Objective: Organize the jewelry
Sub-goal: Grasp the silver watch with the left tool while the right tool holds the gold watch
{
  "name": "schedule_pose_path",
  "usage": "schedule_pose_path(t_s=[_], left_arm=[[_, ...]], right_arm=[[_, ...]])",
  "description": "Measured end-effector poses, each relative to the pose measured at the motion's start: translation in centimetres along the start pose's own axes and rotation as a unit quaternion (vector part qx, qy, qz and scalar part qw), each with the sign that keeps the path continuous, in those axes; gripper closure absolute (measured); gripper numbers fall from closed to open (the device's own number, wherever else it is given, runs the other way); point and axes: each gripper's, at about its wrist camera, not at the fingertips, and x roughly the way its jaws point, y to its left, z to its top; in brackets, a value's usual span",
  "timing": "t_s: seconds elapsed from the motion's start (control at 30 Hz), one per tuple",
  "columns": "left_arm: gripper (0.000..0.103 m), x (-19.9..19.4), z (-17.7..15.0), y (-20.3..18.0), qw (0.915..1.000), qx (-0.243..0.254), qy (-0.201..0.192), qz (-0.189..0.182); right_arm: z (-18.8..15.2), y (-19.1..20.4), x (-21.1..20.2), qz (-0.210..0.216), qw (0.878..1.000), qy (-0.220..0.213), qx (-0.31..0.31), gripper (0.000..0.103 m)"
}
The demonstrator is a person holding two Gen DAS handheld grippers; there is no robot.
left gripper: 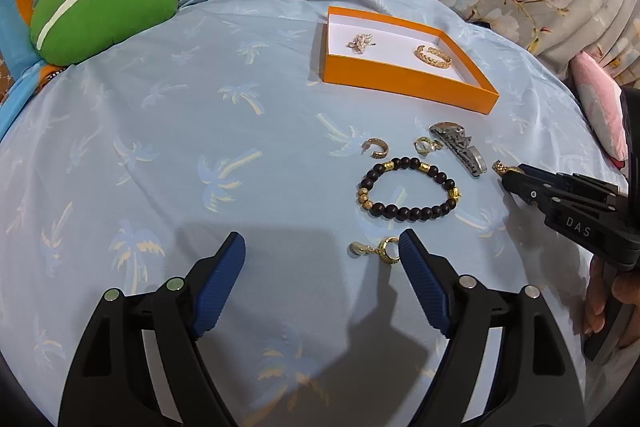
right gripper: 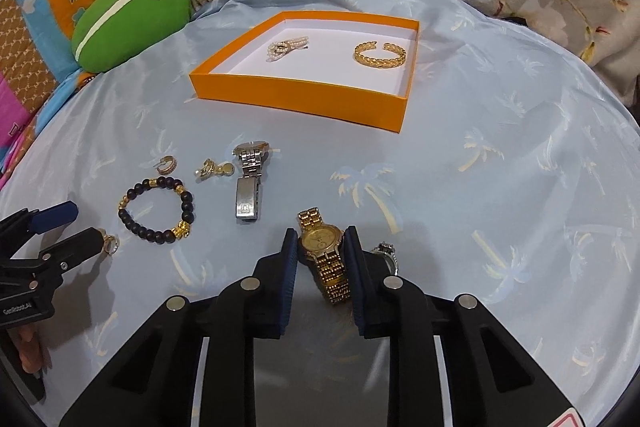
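Gold watch lies on the blue palm-tree sheet of the bed, right between the two fingers of the right gripper. The blue pads sit on both sides of the watch face and look like they pinch it. The gold band hangs down toward the camera. A small ring lies just beside the right finger, on its outer side.

The orange box is farther up the bed, well apart from the watch. A pearl piece and a gold bangle already lie inside it.

The left gripper has its fingers spread wide, with nothing between them. A gold earring touches its right finger. Near it lie a dark bead bracelet and a silver watch.

To do this step well, I think the right hand should hold the watch firmly by its face, lift it straight up so the loose band does not drag on the sheet or catch the ring, then carry it over the box wall and set it down in the bare middle of the box
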Motion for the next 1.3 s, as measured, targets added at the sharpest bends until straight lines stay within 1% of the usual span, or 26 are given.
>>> schedule_pose_path(t_s=[0.23, 0.4, 0.53, 0.67, 0.83, 0.93, 1.0, 1.07, 1.1, 1.17, 1.23, 1.3], left_arm=[[0.025, -0.2, -0.2, -0.2, 0.9999, 0.005, 0.001, -0.010], [0.025, -0.4, -0.5, -1.0, 0.9997, 0.015, 0.003, -0.016], [0.025, -0.5, 0.1, -1.9, 0.9996, 0.013, 0.000, -0.025], [0.025, -0.8, 1.9, -3.3, 0.9991, 0.012, -0.013, -0.039], [0.025, 0.3, 4.8, -5.8, 0.9972, 0.000, -0.004, -0.074], [0.026, 1.4, 6.2, -7.8, 0.9965, 0.003, 0.003, -0.084], [0.029, 2.3, 7.0, -9.1, 0.9966, 0.007, 0.008, -0.082], [0.036, 3.4, 7.6, -10.0, 0.9963, 0.008, 0.018, -0.084], [0.037, 3.9, 7.9, -10.3, 0.9963, 0.006, 0.022, -0.083], [0.042, 5.1, 8.3, -10.7, 0.9958, 0.000, 0.032, -0.086], [0.044, 6.1, 8.6, -11.0, 0.9961, -0.002, 0.041, -0.079], [0.049, 7.0, 8.6, -10.9, 0.9964, -0.006, 0.047, -0.071]], right_arm=[[-2.0, 0.0, -1.6, 0.002, 0.999, -0.007, 0.036, 0.081], [-4.0, 0.4, -3.3, 0.001, 0.999, -0.008, 0.042, 0.081], [-5.2, 0.6, -4.5, -0.009, 0.999, -0.016, 0.045, 0.081], [-5.6, 0.3, -4.9, -0.018, 0.998, -0.018, 0.054, 0.081], [-5.7, -0.2, -4.8, -0.026, 0.997, -0.010, 0.072, 0.081], [-5.7, -0.8, -5.0, -0.026, 0.996, -0.007, 0.086, 0.081], [-5.8, -1.2, -5.1, -0.025, 0.995, -0.005, 0.093, 0.081], [-6.0, -1.5, -5.2, -0.024, 0.995, -0.005, 0.099, 0.081], [-6.1, -1.7, -5.1, -0.022, 0.995, -0.005, 0.102, 0.081], [-6.2, -1.9, -5.2, -0.018, 0.994, -0.007, 0.109, 0.081], [-6.2, -1.9, -5.2, -0.017, 0.994, -0.007, 0.112, 0.081], [-6.2, -1.8, -5.2, -0.017, 0.994, -0.008, 0.111, 0.081]])
